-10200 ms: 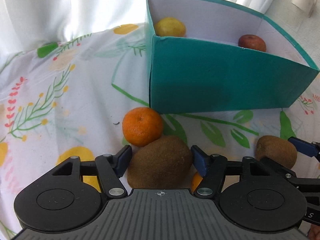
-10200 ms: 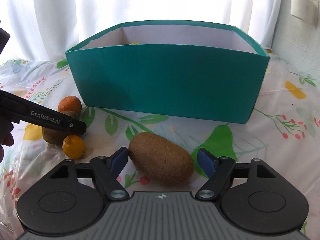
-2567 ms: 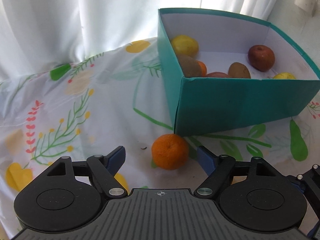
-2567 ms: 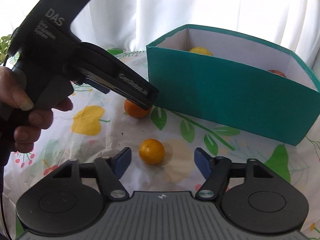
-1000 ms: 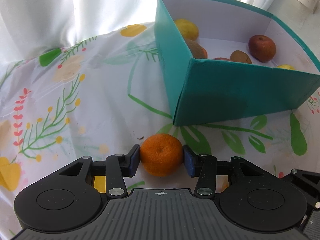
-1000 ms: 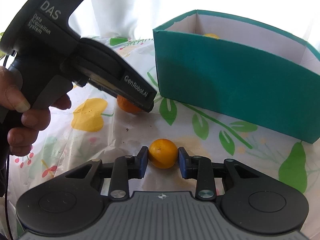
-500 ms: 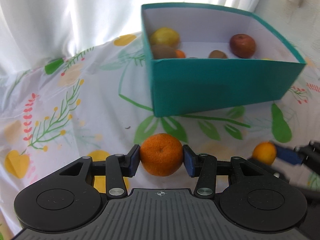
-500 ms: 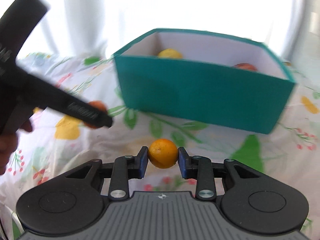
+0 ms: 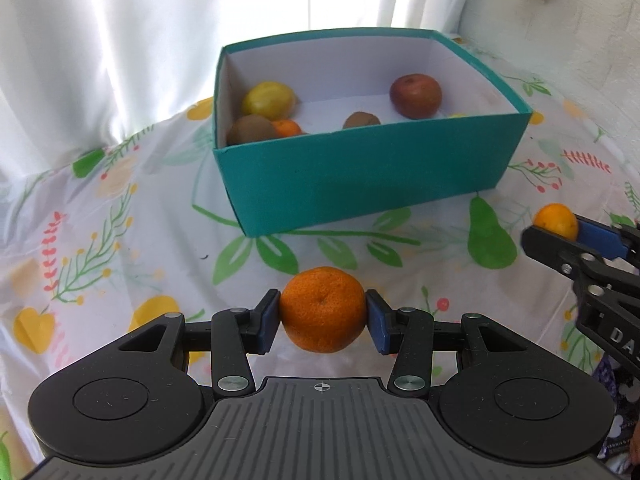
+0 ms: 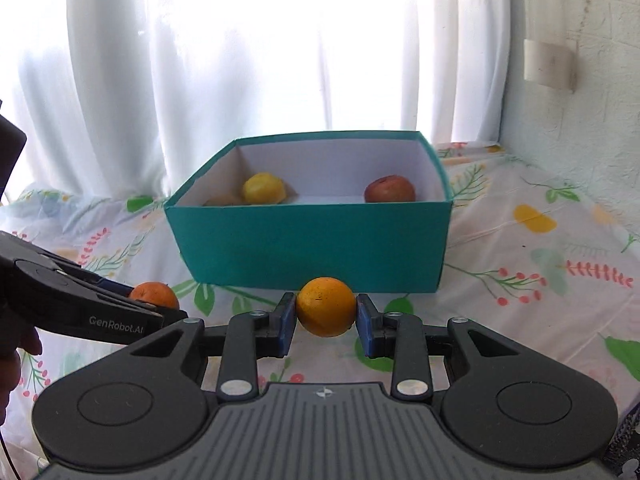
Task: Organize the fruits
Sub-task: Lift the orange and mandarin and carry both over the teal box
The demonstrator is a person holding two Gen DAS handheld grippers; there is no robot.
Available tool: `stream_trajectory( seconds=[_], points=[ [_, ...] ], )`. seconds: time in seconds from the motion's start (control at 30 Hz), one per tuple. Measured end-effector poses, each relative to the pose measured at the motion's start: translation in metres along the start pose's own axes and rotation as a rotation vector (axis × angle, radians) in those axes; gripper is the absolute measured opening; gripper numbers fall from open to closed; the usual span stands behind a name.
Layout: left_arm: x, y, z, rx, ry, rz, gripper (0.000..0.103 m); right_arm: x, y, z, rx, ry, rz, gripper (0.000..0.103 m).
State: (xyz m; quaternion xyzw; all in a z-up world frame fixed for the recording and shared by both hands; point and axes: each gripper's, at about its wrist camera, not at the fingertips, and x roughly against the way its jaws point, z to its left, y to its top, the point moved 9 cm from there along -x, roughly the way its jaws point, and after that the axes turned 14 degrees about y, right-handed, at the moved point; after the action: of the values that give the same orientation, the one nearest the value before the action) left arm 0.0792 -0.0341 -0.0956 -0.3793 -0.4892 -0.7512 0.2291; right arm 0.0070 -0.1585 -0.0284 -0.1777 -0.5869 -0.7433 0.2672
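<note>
My left gripper [image 9: 322,322] is shut on a large orange mandarin [image 9: 322,309], held above the cloth in front of the teal box [image 9: 360,168]. My right gripper [image 10: 325,322] is shut on a smaller yellow-orange citrus [image 10: 325,306], also lifted before the box [image 10: 312,248]. In the left wrist view the right gripper [image 9: 560,232] with its small citrus [image 9: 556,220] shows at the right edge. In the right wrist view the left gripper [image 10: 156,304] with the mandarin [image 10: 156,294] shows at the left. Inside the box lie a yellow fruit [image 9: 269,99], a red apple [image 9: 416,95], two kiwis [image 9: 250,130] and a small orange [image 9: 286,128].
A floral tablecloth [image 9: 100,216] covers the table. White curtains [image 10: 200,60] hang behind the box. A wall [image 10: 580,100] with a white fitting stands at the right. A person's hand [image 10: 12,348] holds the left gripper's handle.
Both grippers have risen off the cloth with their fruit and swung to face the box more squarely; more of the box's inside shows now.
</note>
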Motion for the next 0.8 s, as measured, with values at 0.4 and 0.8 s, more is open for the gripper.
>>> stream_trajectory(
  seconds=[0.4, 0.8],
  points=[
    [0.018, 0.012, 0.002, 0.037, 0.048, -0.045, 0.050, 0.016, 0.024, -0.013, 0.020, -0.037, -0.046, 0.031],
    [0.028, 0.027, -0.007, 0.034, 0.064, -0.083, 0.050, 0.027, 0.037, -0.016, 0.063, -0.018, -0.082, 0.031]
  ],
)
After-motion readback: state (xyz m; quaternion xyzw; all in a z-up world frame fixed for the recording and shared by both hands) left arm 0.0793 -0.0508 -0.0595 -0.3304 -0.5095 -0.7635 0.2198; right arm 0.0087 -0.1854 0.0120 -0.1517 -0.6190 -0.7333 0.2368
